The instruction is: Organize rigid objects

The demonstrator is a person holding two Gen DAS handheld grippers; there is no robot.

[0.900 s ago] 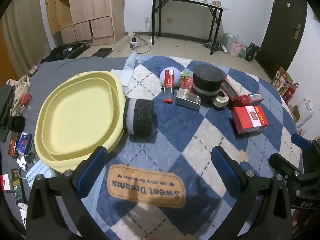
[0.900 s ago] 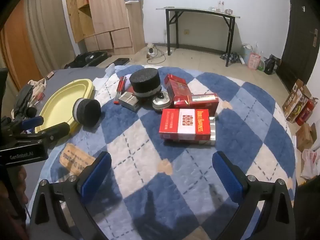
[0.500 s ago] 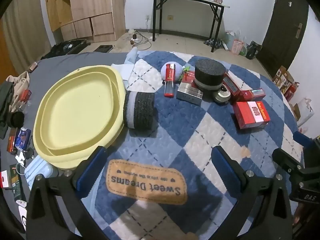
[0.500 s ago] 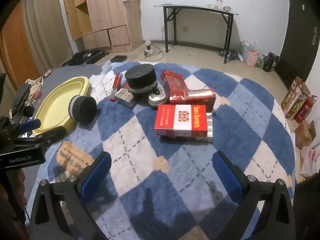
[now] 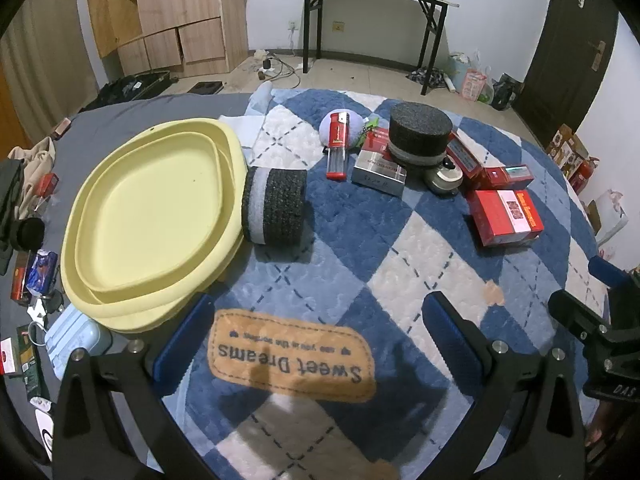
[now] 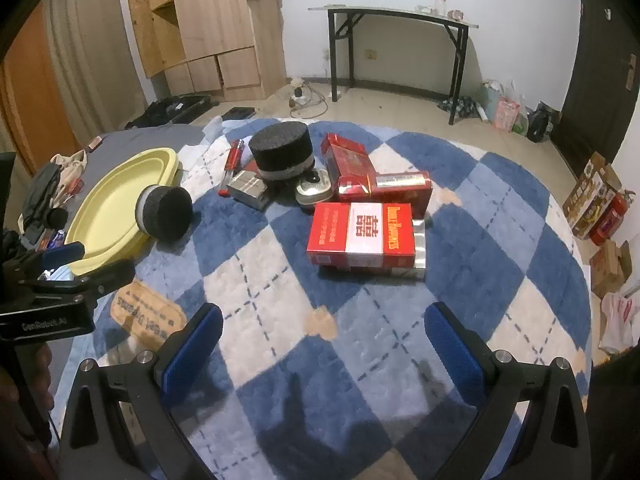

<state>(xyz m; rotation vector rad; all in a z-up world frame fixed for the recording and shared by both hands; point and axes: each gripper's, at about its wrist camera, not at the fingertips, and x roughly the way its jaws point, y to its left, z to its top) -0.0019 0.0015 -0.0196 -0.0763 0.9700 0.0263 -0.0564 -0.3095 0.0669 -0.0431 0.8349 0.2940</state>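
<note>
Lying well ahead of open right tool [image 6: 320, 344]: red box [image 6: 362, 236].

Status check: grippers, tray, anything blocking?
Left gripper open, right gripper open, nothing held. Yellow tray bare; foam roll against its rim. Red boxes clustered ahead, unobstructed.

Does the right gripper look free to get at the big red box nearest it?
Probably yes: the right gripper is open, and only bare rug lies before the big red box.
</note>
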